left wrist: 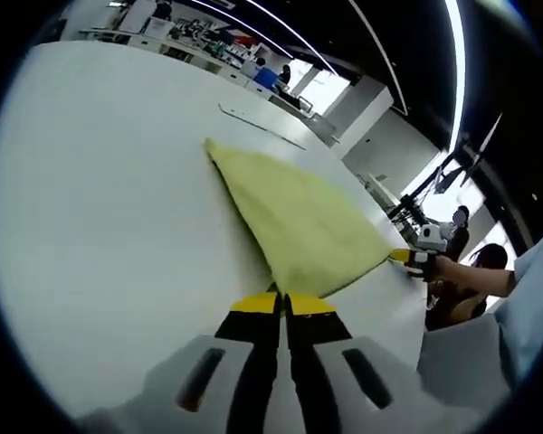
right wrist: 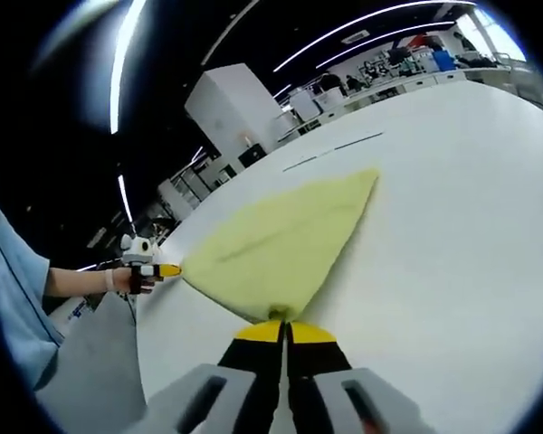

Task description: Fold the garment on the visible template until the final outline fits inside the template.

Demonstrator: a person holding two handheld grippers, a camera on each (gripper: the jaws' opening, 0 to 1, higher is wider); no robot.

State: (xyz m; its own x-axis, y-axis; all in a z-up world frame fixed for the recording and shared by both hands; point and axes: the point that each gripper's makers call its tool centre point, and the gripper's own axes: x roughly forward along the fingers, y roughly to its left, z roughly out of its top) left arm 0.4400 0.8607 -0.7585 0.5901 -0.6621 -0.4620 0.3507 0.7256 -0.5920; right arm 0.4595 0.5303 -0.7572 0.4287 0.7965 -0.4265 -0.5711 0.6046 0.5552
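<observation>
In the left gripper view the left gripper rises from the bottom edge with its yellow-tipped jaws pressed together on the near corner of the yellow garment; the cloth runs away from the tips as a flat, stretched triangle over the white table, its far point lying up the table towards the middle of the view; at the cloth's right corner the right gripper comes in from the right, its yellow tip meeting the fabric edge, with a hand behind it and a pale blue sleeve at the right edge; thin dark template lines show on the table beyond the garment's far point, apart from the cloth; desks and seated people fill the background.

In the right gripper view the right gripper likewise has its jaws closed narrow on a corner of the yellow garment; the cloth spreads from the tips up and to the right, ending in a point near the middle of the white table; the left gripper enters from the left with its yellow tip at the garment's left corner, a hand holding it; whether that tip truly pinches the cloth cannot be told here; two short dark template lines lie on the table past the far point.
</observation>
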